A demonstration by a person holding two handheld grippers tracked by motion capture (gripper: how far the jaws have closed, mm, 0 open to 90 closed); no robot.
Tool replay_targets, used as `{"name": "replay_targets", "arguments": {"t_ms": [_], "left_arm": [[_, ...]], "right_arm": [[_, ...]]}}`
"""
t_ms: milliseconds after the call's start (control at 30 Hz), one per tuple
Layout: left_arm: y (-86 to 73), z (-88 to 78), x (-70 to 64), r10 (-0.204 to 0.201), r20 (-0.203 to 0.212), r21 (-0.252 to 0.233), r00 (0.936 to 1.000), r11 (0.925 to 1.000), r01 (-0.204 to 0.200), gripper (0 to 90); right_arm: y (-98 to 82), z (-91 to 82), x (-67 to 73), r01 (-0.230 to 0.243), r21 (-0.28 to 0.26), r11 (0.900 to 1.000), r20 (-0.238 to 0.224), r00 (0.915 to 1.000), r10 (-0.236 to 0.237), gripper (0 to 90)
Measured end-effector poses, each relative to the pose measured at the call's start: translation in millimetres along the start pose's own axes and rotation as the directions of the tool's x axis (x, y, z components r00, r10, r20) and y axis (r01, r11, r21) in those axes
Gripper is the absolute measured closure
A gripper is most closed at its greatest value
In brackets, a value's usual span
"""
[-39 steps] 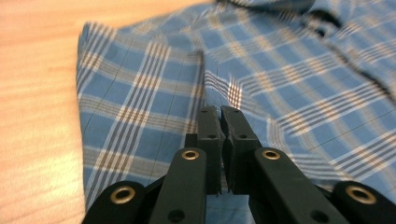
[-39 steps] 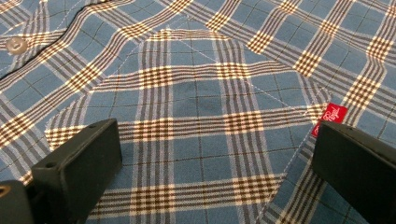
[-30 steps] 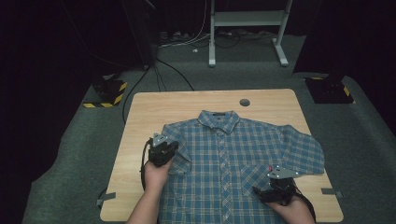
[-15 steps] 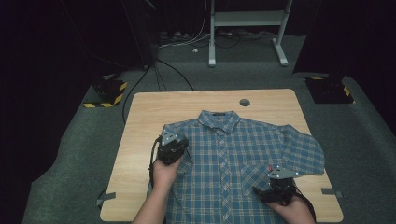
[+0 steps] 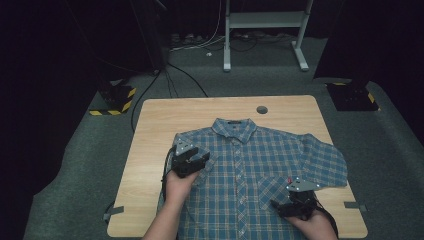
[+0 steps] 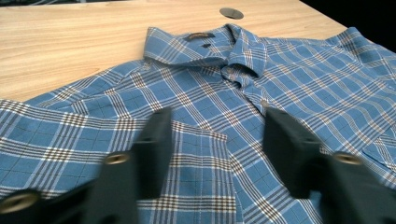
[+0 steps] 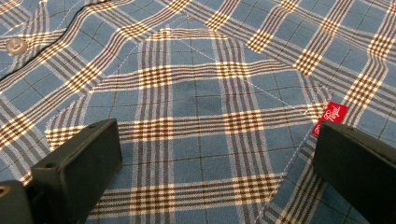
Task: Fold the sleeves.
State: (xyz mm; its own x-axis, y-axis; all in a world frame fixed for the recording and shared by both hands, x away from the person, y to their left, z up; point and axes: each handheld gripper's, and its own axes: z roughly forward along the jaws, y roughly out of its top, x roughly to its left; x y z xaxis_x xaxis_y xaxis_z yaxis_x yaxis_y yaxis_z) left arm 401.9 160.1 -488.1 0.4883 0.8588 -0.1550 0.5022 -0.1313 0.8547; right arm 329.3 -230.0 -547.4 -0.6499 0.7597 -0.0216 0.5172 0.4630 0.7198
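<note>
A blue plaid shirt lies face up on the wooden table, collar at the far side. My left gripper hovers over the shirt's left chest. In the left gripper view its jaws have just been opening and stand apart, with nothing pinched between them; flat cloth lies beneath. My right gripper rests low over the near right part of the shirt. In the right gripper view it is open wide above the chest pocket, which has a red label.
The table has a round cable hole at its far edge. Grey floor surrounds it, with black cables, a white stand behind, and yellow-black striped bases at both far corners.
My left gripper has moved to the right over the shirt's left side and its jaws now stand apart. The right gripper has kept still.
</note>
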Motion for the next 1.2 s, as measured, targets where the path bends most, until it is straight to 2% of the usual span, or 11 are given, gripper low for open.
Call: {"name": "replay_targets", "arguments": {"t_ms": [133, 200, 367, 433, 700, 733, 867, 1200], "left_arm": [[-2.9, -1.2, -1.1, 0.028, 0.002, 0.004, 0.9996, 0.9996, -0.028, 23.1], [-5.3, -3.9, 0.8, 0.037, 0.021, -0.004, 0.9991, 0.9993, -0.037, 21.4], [-10.4, -10.3, 3.5, 0.068, 0.018, -0.007, 0.9975, 0.9977, -0.068, 11.0], [-13.4, -12.7, 5.4, 0.065, 0.016, -0.006, 0.9977, 0.9978, -0.065, 8.0], [-27.6, -21.2, 14.4, 0.065, 0.001, 0.002, 0.9979, 0.9979, -0.065, 2.7], [-31.5, -23.2, 17.6, 0.06, -0.015, 0.014, 0.9981, 0.9981, -0.059, 0.2], [-39.5, -29.2, 25.7, 0.051, -0.028, 0.022, 0.9983, 0.9985, -0.051, 0.2], [-56.6, -51.6, 42.3, 0.035, -0.075, 0.004, 0.9966, 0.9994, -0.034, 0.2]], "right_arm": [[0.0, -0.1, 0.2, 0.0, 0.001, 1.0, 0.001, 1.0, 0.0, 0.7], [0.0, -0.1, 0.2, 0.002, 0.0, 1.0, 0.002, 1.0, -0.002, 0.7], [0.0, 0.0, 0.0, 0.0, 0.001, 1.0, 0.001, 1.0, 0.0, 0.6], [0.0, 0.0, 0.1, 0.001, 0.0, 1.0, 0.002, 1.0, -0.001, 0.6], [0.0, 0.0, 0.1, 0.0, 0.001, 1.0, 0.002, 1.0, 0.0, 0.6], [0.1, 0.1, -0.1, -0.001, 0.001, 1.0, 0.001, 1.0, 0.001, 0.6], [0.1, 0.1, 0.0, 0.0, 0.001, 1.0, 0.001, 1.0, 0.0, 0.6], [0.0, -0.1, 0.5, 0.002, 0.0, 1.0, 0.004, 1.0, -0.002, 0.6]]}}
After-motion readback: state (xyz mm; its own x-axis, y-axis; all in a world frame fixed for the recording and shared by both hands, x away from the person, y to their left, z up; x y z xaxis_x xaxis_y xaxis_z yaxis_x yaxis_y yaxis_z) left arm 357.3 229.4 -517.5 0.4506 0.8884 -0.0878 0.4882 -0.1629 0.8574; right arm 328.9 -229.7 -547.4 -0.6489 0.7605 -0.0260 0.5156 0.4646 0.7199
